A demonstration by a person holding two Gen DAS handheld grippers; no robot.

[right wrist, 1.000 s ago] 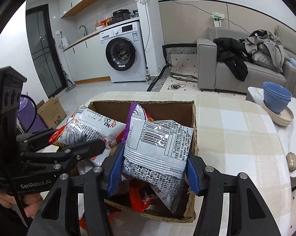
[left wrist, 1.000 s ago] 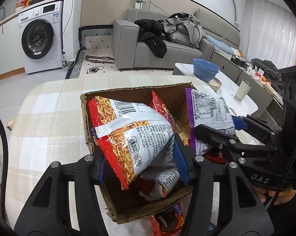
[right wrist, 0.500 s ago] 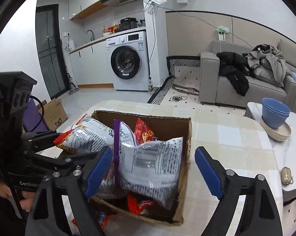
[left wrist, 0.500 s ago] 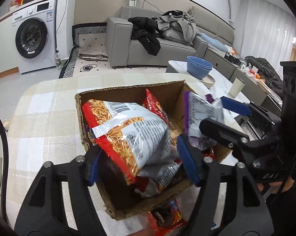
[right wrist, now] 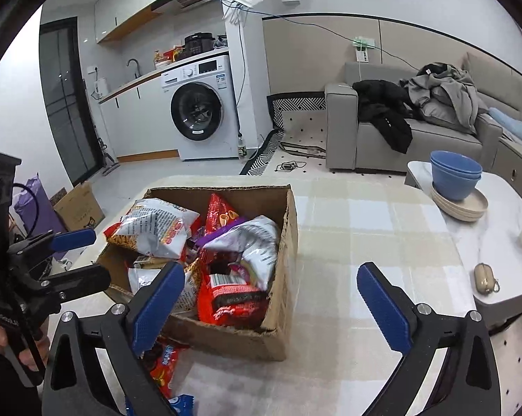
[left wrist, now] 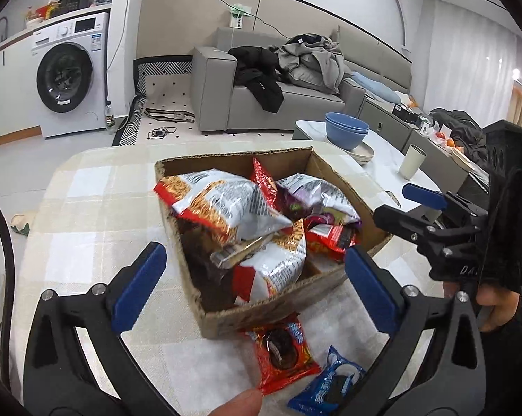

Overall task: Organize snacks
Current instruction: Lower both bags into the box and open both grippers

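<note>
With both claws, left and right, just spread empty, bare tablecloth flanks the carton.

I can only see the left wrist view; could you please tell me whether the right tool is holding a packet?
Observer: No. The right tool is empty, its jaws just opened; the purple-edged packet lies in the cardboard snack box.
Operator: Is anything loose to its right?
Observer: A small tan case lies on the white side table.
Operator: And on the floor?
Observer: A second cardboard box stands beside a purple bag.
</note>
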